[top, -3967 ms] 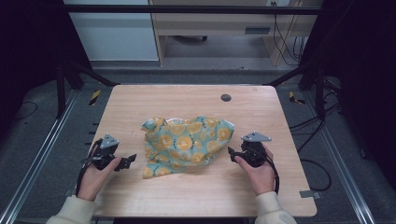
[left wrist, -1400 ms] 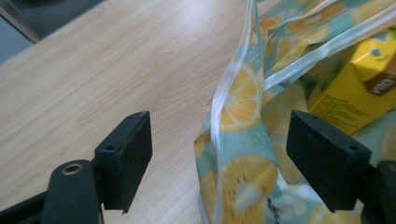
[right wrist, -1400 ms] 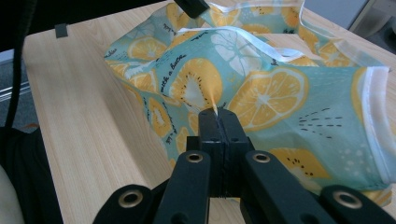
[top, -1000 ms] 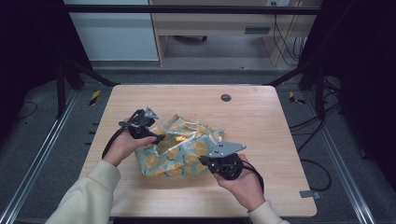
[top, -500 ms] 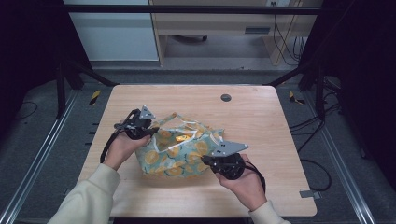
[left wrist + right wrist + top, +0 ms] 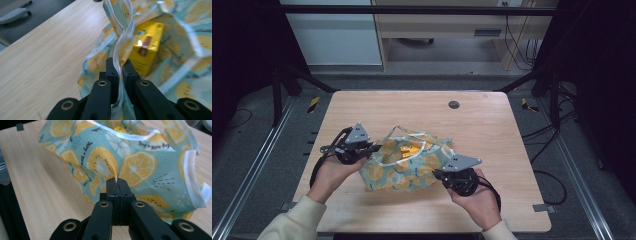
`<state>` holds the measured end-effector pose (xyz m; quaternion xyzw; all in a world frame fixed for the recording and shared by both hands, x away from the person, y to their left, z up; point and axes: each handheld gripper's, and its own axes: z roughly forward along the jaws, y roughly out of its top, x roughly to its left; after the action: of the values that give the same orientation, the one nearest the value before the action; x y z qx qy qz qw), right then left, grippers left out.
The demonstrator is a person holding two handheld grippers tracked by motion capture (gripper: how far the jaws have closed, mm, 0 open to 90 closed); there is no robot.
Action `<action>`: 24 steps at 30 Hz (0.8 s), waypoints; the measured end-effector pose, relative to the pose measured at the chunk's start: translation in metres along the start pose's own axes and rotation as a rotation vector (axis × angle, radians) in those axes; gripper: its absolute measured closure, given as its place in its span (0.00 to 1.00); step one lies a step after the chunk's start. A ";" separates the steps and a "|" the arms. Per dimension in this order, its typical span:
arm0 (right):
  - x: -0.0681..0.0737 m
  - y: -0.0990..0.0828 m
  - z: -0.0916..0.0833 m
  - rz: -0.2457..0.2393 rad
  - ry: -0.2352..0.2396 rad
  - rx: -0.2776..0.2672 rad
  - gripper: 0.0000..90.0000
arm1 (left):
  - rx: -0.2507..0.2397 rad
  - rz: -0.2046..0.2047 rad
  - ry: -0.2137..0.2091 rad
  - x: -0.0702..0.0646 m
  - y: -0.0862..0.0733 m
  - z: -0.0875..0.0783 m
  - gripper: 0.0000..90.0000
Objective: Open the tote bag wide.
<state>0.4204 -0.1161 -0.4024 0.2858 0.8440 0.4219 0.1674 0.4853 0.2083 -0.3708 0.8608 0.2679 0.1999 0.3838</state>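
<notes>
Teal lemon-print fabric bag (image 6: 404, 167) lies on light wooden table (image 6: 492, 125), nearer the front edge, about mid-width. Yellow box (image 6: 147, 47) sits inside bag. Small dark round disc (image 6: 454, 104) near back edge, right of centre, well apart from bag.

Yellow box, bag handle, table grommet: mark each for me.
yellow box (image 6: 147, 46), left gripper view, its printed front face inside the bag.
bag handle (image 6: 124, 37), left gripper view, the twisted strap above the jaws.
table grommet (image 6: 454, 104), high view, its centre.
</notes>
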 end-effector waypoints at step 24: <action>-0.007 -0.021 -0.004 0.082 -0.023 0.028 0.70 | 0.019 0.027 -0.164 -0.048 -0.033 -0.001 0.96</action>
<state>0.4168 -0.1329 -0.4172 0.3273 0.8354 0.4133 0.1556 0.4378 0.1978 -0.4022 0.8815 0.2259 0.1311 0.3934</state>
